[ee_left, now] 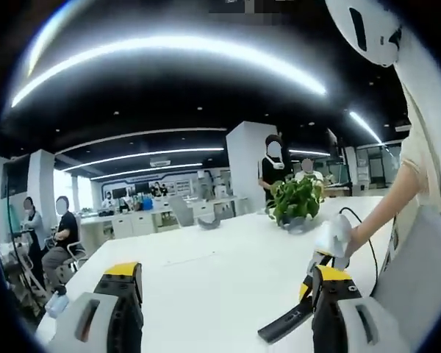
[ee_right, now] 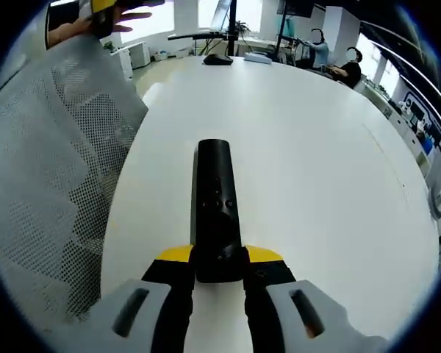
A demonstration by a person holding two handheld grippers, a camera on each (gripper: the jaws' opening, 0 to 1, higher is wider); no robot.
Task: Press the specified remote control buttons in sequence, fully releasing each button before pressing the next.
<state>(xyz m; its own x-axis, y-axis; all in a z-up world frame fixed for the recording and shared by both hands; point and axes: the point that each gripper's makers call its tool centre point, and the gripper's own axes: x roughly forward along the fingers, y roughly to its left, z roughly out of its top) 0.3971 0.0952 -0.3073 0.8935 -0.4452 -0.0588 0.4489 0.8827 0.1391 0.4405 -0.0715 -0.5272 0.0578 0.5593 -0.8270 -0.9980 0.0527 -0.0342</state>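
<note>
Right claw [ee_right: 219,266]: closed on the near end of the black remote [ee_right: 216,213], yellow tips on either side of it; the remote points away over the white table [ee_right: 316,176].
Left claw [ee_left: 224,290]: wide open, holding nothing, raised above the table and looking across the room.
Remote in left gripper view: dark bar [ee_left: 285,322] low at the right, beside the other claw; its buttons are too small to read there.
Doing the step well: hold the remote level and steady with the right claw, bring one left tip down squarely on a single button, then lift fully clear before the next press.
Count: one remote, two claws, one potted plant [ee_left: 296,200].
</note>
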